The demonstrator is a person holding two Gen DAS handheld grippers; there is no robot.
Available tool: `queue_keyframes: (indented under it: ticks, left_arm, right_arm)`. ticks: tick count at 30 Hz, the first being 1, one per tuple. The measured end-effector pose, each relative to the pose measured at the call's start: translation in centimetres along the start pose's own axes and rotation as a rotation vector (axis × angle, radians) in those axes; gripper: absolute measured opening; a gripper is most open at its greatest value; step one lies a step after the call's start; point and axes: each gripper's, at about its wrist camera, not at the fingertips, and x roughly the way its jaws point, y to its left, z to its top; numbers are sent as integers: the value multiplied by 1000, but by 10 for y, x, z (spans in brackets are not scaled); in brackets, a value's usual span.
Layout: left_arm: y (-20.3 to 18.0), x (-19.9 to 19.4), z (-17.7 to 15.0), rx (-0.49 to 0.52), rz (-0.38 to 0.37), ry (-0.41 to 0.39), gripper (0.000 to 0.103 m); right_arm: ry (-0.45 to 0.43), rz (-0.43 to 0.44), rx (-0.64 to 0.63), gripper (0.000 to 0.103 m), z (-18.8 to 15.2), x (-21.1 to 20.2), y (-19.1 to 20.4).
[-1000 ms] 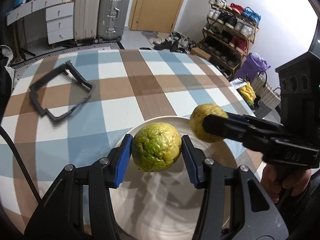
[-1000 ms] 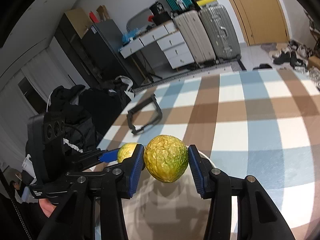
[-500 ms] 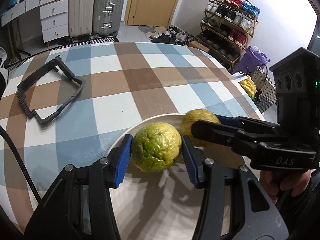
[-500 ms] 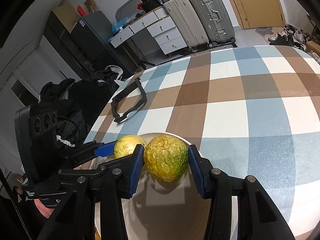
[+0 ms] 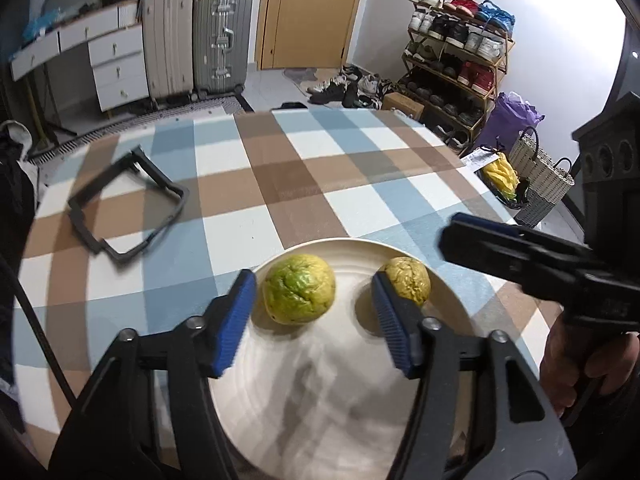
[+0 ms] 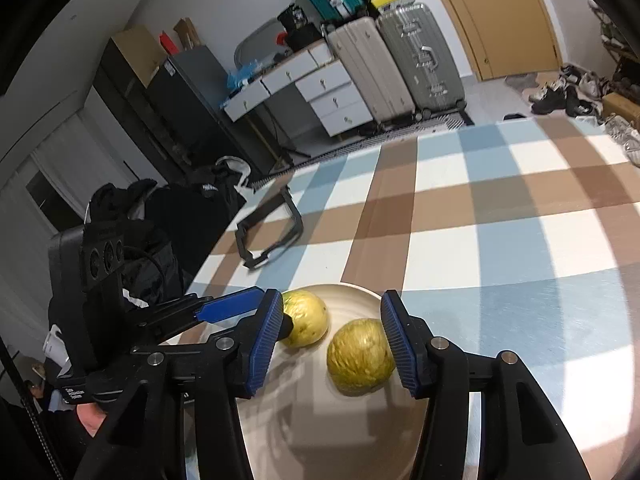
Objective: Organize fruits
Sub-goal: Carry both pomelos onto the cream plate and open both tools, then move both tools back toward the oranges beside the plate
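Two wrinkled yellow-green fruits lie on a cream plate [image 5: 352,420] on the checked tablecloth. The greener fruit [image 5: 299,289] rests between the spread blue pads of my open left gripper [image 5: 314,320], touching neither. The yellower fruit [image 5: 408,280] lies just right of it, partly behind the right pad. In the right wrist view the yellower fruit [image 6: 361,356] lies between the spread pads of my open right gripper [image 6: 331,340], close to the right pad. The greener fruit [image 6: 305,323] and the plate [image 6: 340,432] show there too.
A black rectangular frame [image 5: 128,204] lies on the table's far left; it also shows in the right wrist view [image 6: 272,232]. The table edge runs close on the right, with baskets [image 5: 540,178] on the floor beyond. Suitcases and drawers stand behind the table.
Both grippers have opened and let go of their fruits, which now rest on the plate. Both grippers have drawn back a little.
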Motion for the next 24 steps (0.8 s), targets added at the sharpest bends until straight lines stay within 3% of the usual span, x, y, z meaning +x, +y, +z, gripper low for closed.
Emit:
queue_keyframes:
  ticks: [2, 4, 6, 8, 13, 18, 24]
  left_arm:
    - [-5, -13, -2, 4, 7, -12, 70]
    - [-11, -31, -5, 8, 28, -33, 74]
    - [-16, -47, -9, 9, 45, -49, 81]
    - [-21, -65, -14, 13, 52, -62, 81]
    - [-36, -113, -31, 4, 86, -118, 86]
    - [-50, -153, -54, 8, 123, -168, 102]
    - [-67, -193, -88, 18, 143, -197, 102]
  right_arm:
    - [-31, -32, -1, 84, -2, -18, 5]
    - [-87, -47, -9, 91, -6, -40, 11]
    - [-112, -49, -16, 91, -10, -56, 17]
    - [-134, -64, -24, 98, -15, -73, 25]
    - [-191, -100, -73, 102, -36, -110, 47]
    - [-254, -110, -102, 103, -62, -140, 64]
    - [-345, -141, -172, 103, -98, -172, 88]
